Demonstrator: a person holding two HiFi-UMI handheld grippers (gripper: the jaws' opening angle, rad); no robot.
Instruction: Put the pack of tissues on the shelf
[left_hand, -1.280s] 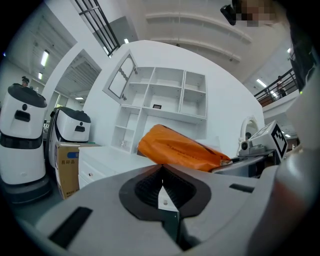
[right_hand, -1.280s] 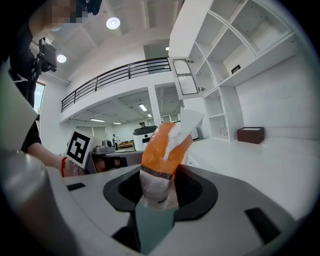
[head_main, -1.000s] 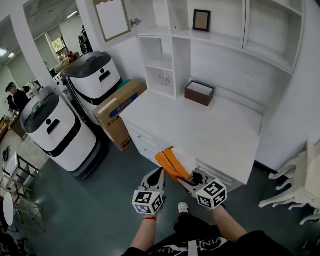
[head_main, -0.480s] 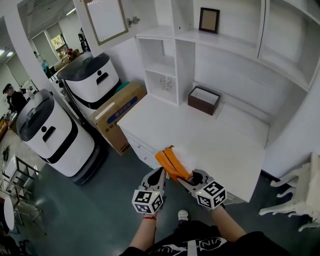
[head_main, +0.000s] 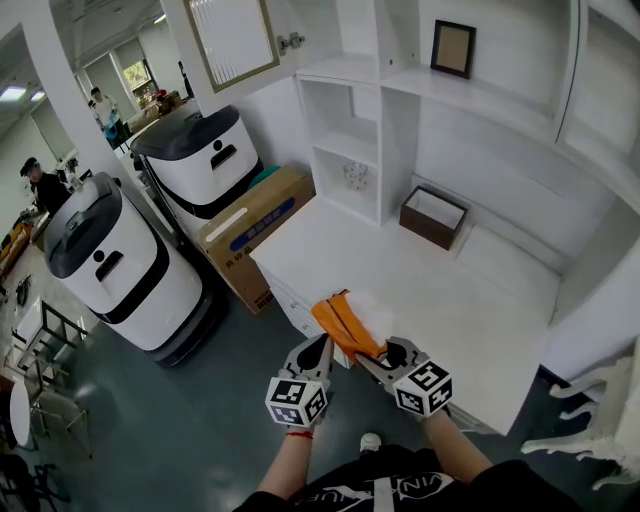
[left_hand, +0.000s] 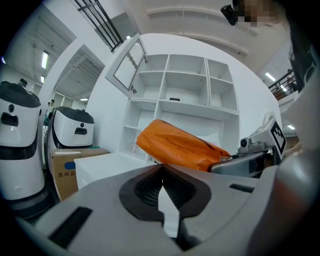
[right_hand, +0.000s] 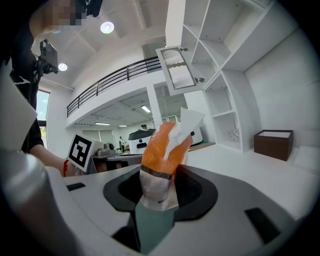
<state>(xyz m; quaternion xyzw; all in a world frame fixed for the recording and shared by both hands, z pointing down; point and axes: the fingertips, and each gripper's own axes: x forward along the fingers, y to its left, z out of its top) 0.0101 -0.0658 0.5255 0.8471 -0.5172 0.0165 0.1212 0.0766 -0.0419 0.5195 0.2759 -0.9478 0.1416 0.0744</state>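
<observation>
- The right hand-held gripper (head_main: 372, 358) is clamped on the pack of tissues (head_main: 346, 323), its jaws pinching only the crimped end of the wrapper. The rest of the pack juts forward and upward, unsupported.
- The left hand-held gripper (head_main: 318, 350) has its jaws closed together with nothing between them. It hangs just beside the pack and does not steady it.
- The pack is in the air over the near edge of the white counter (head_main: 440, 300), well short of the shelf (head_main: 352, 140).
- Likely risk: the slick film slides out of the pinch, or the soft pack sags and twists, because the hold is at one thin end.
- Another risk: the long pack catches a divider on the way in, since the shelf's compartments look narrow and boxy.
- The open cabinet door (head_main: 233, 38) above and the brown box (head_main: 433, 216) on the counter could be clipped on a careless approach.
- The wrapper is glossy orange plastic with a pale, crinkled end. A white tissue pokes loosely from the top and could snag.
- Counter and shelf are smooth, hard, matt white panels with square edges.
</observation>
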